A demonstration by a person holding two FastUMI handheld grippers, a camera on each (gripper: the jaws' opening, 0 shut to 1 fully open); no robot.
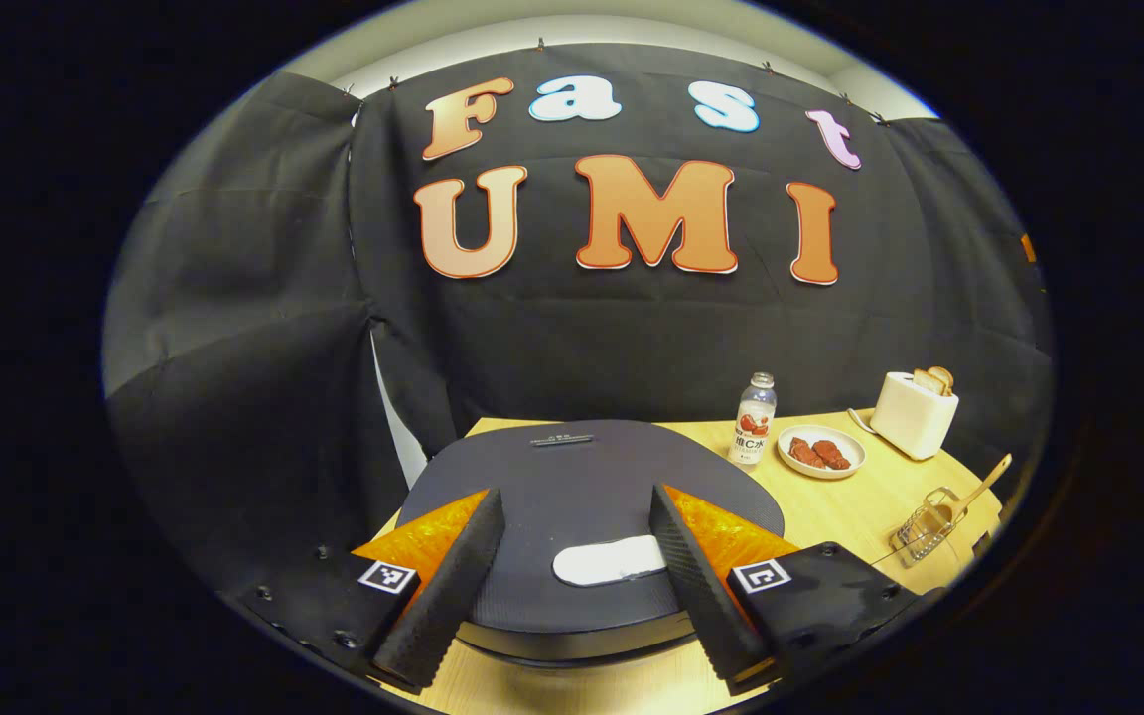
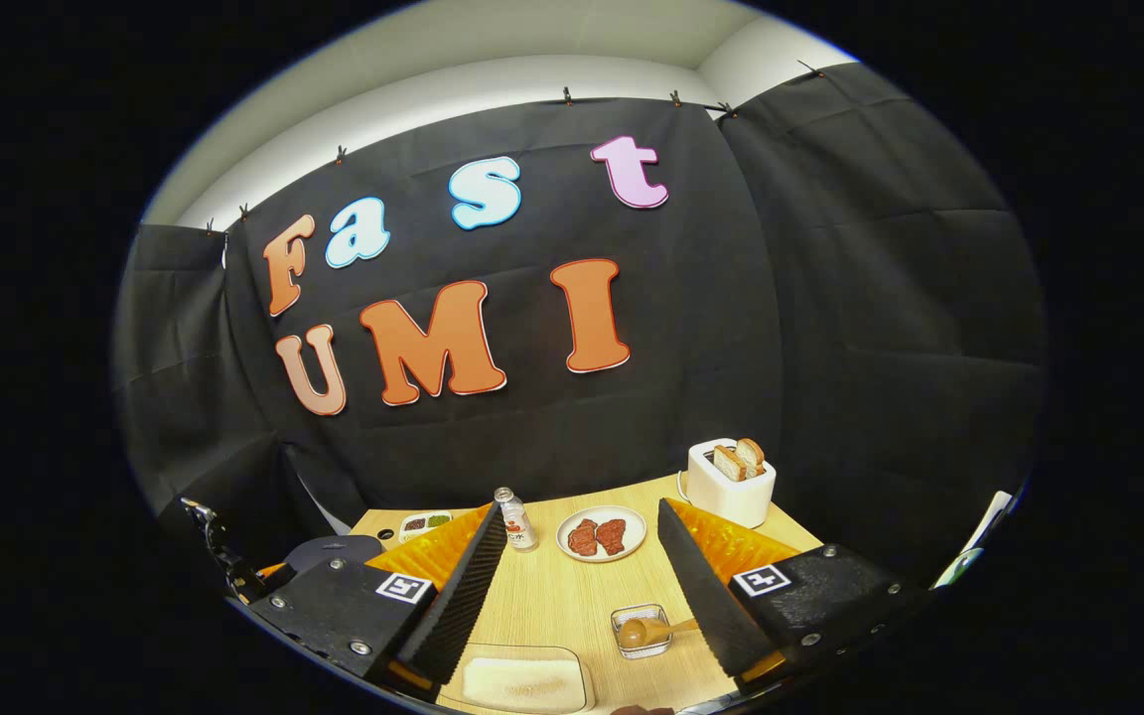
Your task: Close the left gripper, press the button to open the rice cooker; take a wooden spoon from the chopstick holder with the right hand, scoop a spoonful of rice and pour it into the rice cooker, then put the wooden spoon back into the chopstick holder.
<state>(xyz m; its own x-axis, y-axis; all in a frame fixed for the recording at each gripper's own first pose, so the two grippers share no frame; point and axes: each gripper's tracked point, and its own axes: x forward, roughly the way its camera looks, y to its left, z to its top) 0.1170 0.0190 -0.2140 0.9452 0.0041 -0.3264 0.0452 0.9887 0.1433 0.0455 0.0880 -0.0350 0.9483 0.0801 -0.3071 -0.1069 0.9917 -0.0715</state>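
— Where's the rice cooker (image 1: 582, 516)?
— At the table's (image 1: 870, 497) left end, lid down, under my left gripper (image 1: 577, 581), jaws wide, empty.
— The spoon?
— Wooden spoon (image 2: 643, 630) sits in the chopstick holder (image 2: 642, 632) near the front edge; right gripper (image 2: 582, 596) open, empty.

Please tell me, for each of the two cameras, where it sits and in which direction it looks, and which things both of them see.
Left gripper view: rides on the left gripper, looks forward over the closed rice cooker toward the booth wall; its own two fingers stand apart at the bottom.
Right gripper view: rides on the right gripper, looks across the table toward the wall; its fingers stand apart, the wooden spoon between them farther off.
Shared: the bottle, plate of meat, toaster and spoon holder.
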